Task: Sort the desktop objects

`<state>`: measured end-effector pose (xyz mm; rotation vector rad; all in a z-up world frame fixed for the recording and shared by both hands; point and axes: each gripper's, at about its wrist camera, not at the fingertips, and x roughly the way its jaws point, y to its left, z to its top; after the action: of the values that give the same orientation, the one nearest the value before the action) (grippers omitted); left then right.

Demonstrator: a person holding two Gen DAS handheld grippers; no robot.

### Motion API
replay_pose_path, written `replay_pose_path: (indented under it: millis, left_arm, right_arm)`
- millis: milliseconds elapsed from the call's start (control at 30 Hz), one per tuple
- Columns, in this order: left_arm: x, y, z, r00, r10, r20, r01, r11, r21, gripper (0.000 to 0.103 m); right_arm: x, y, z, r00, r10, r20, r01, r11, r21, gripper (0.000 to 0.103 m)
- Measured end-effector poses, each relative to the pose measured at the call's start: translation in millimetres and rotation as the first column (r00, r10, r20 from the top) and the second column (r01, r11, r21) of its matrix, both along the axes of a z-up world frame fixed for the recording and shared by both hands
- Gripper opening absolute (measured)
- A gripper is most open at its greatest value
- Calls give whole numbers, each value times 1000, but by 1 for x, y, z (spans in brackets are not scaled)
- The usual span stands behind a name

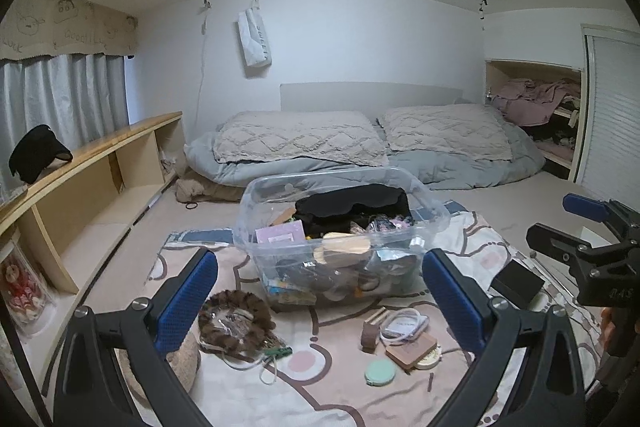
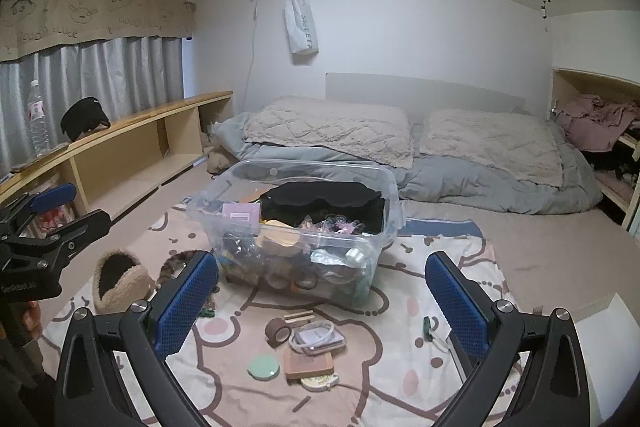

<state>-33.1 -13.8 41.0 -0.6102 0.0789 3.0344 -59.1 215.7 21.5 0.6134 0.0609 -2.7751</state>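
Note:
A clear plastic bin (image 1: 340,223) (image 2: 296,227) full of small items stands on a cartoon-print blanket (image 1: 320,367) (image 2: 360,379). In front of it lie a mint round compact (image 1: 380,373) (image 2: 263,367), a brown tape roll (image 1: 370,331) (image 2: 279,329), a wooden square (image 1: 410,349) (image 2: 308,363) and a white cable on a card (image 1: 402,323) (image 2: 318,338). A furry brown ring (image 1: 236,321) lies at the left. My left gripper (image 1: 320,303) is open above the blanket, holding nothing. My right gripper (image 2: 322,303) is open too, empty.
A fuzzy beige slipper (image 2: 118,281) sits left on the blanket. A black box (image 1: 516,283) lies right of the bin. A low wooden shelf (image 1: 100,163) runs along the left wall; bedding with pillows (image 1: 360,143) lies behind the bin. A small green item (image 2: 427,325) lies at right.

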Motion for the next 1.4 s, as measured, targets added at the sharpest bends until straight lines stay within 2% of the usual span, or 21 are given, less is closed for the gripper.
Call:
replay_pose_path:
  millis: [367,600,867,1400]
  left_arm:
    - [17,8,-6,1000,-7,3,8,1000,-13,103]
    - [29,12,-9,1000,2,-25,-3,998,-60,103]
    - [33,6,-17,1000,-1,15,1,999,-33,103]
    - [36,-1,-24,999,-3,36,4,1000,-23,103]
  right_arm:
    - [26,1,-3,1000,6,-8,-6,1000,4,103]
    - [35,3,-7,1000,-1,1,1,1000,9,103]
    - [40,4,-10,1000,-7,3,7,1000,13,103]
    - [45,-1,-13,1000,1,10,-1,999,34,103]
